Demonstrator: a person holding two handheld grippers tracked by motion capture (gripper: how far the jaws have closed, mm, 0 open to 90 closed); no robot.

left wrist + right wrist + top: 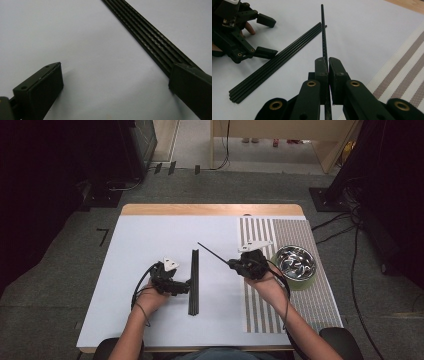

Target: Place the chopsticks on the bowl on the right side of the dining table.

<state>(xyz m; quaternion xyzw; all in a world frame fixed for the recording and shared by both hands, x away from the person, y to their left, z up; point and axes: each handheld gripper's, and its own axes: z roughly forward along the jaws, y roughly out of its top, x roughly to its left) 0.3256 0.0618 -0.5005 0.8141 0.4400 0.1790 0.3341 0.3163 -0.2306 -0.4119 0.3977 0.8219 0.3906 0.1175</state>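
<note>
The right gripper (328, 65) has its two black jaws pressed together on one thin black rod with a finely notched surface (323, 37), which juts straight out from between the pads and stands clear of the white table sheet (150, 245); in the high view the same rod (212, 253) slants up and to the left from the gripper (231, 264), its tip above the sheet. The rest of the set, a flat bundle of long, narrow black notched rods laid side by side (193, 281), lies straight on the white sheet between the two hands; close up its strips (147, 37) show as parallel ridged bars with small, regular teeth along their length. The left gripper (186, 287) has its jaws spread wide apart, one pad resting on the near end of the bundle and the other down on bare sheet beside it, with nothing clamped between them. To the right, a round shiny steel bowl (295, 262) sits on a brown-and-white striped woven mat (280, 235), just beside the right hand (267, 282).
</note>
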